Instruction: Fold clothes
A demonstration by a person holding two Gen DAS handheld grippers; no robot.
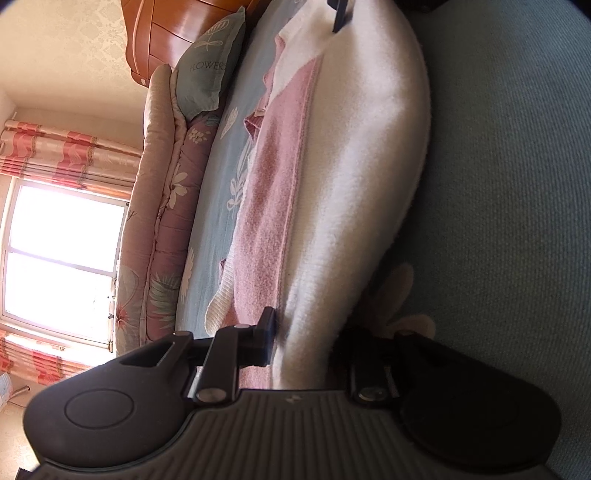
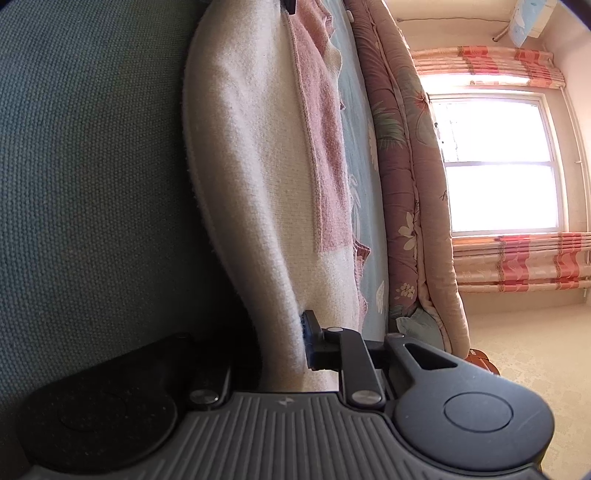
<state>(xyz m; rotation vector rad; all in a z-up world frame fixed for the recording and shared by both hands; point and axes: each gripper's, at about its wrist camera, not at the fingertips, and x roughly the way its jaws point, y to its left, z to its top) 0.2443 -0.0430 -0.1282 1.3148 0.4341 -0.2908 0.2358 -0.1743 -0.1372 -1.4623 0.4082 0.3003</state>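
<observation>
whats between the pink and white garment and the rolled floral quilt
A strip of light blue flower-print sheet separates the garment from the quilt; the left wrist view shows it best.

"FLOWERS" printed on grey-blue pillow (image 1: 208, 66), beside a flower drawing

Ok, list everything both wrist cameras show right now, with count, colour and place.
garment: one, cream and pink knit, stretched between both grippers above the bed
bedsheet: one, teal with pale flower print, under the garment
quilt: one, mauve floral, rolled along the bed's far side
pillow: one, teal, printed FLOWERS, by the headboard
headboard: one, reddish wood, at the bed's end
window: one, bright, far wall
curtains: pink and cream striped, gathered beside the window
left gripper: black, shut on the garment's edge
right gripper: black, shut on the garment's other end
</observation>
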